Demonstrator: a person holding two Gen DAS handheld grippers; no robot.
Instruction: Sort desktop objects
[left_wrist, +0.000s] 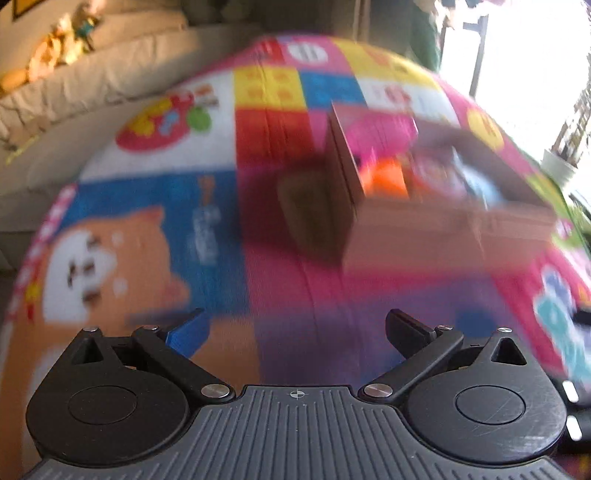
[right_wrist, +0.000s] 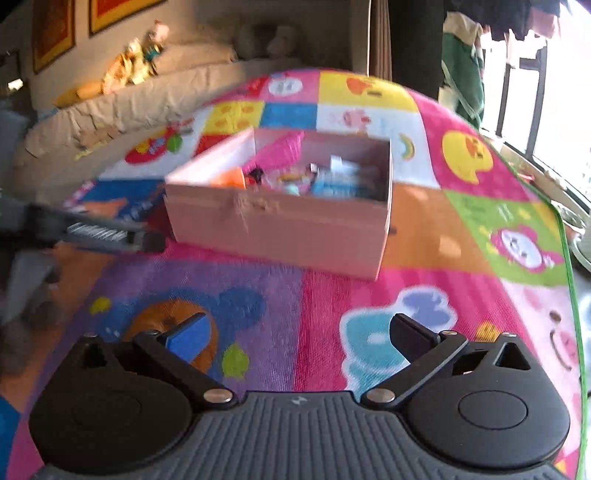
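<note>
A brown cardboard box (right_wrist: 280, 221) stands on a colourful cartoon-print cloth (right_wrist: 369, 295). Inside it lie a pink item (right_wrist: 280, 149), an orange item (right_wrist: 232, 175) and several small blue and mixed packets. In the left wrist view the same box (left_wrist: 443, 229) is blurred, ahead and to the right. My left gripper (left_wrist: 295, 328) is open with nothing between its fingers, short of the box. My right gripper (right_wrist: 299, 332) is wide open and empty, above the cloth in front of the box. The left gripper's body (right_wrist: 92, 232) shows blurred at the left edge of the right wrist view.
A beige sofa (right_wrist: 110, 110) with plush toys (right_wrist: 136, 59) runs behind the cloth at the left. A bright window with dark railings (right_wrist: 535, 92) is on the right. Framed pictures (right_wrist: 55, 29) hang on the far wall.
</note>
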